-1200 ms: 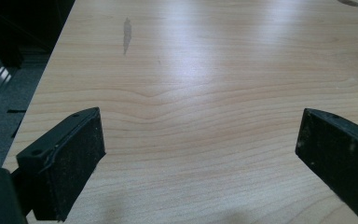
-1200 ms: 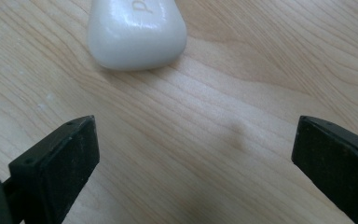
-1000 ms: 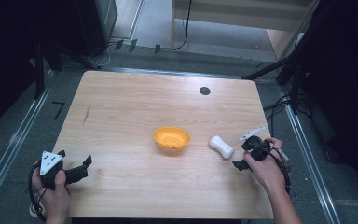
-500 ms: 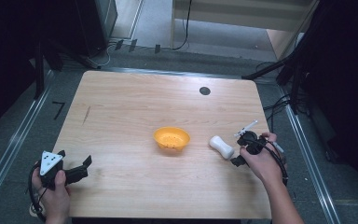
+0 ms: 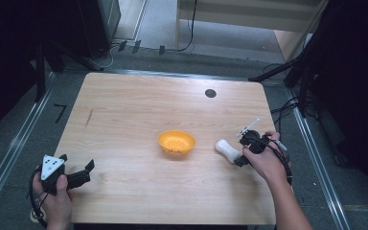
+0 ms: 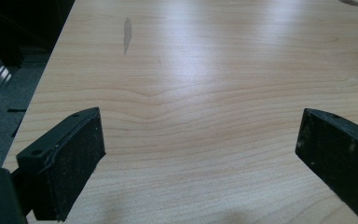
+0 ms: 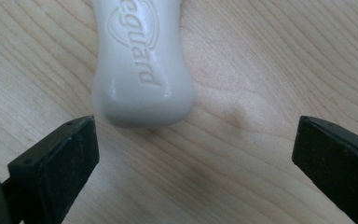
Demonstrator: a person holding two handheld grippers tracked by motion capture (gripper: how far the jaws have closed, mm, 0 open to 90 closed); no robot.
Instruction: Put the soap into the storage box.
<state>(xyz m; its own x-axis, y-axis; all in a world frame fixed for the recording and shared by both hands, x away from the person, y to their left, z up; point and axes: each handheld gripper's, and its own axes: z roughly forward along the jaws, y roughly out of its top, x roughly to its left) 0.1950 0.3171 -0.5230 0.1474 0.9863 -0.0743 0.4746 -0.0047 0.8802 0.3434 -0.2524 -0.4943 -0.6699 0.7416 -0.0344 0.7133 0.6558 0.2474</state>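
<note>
Right gripper (image 7: pixel 193 154) sits low over the white soap bar (image 7: pixel 142 65), jaws spread wide to straddle it, just right of the orange bowl (image 5: pixel 176 143). Left gripper (image 5: pixel 79 176) waits, jaws wide, at the table's (image 5: pixel 124 105) near-left edge.

Soap bar (image 7: pixel 142 60): off-white, glossy, with embossed lettering and a shield outline in the same colour; it lies on the table (image 5: pixel 139 110), which is pale maple-toned wood with fine wavy grain, one dark streak (image 6: pixel 127 33) and a small round black spot (image 5: pixel 210 93) on the side of the bowl away from the person. Bowl (image 5: pixel 176 143): orange, with tiny dark specks inside. Right gripper (image 7: pixel 193 154) and left gripper (image 6: pixel 200 154): matte black jaws; the left gripper's top plate (image 5: pixel 51 166) is light grey with dark dots.
</note>
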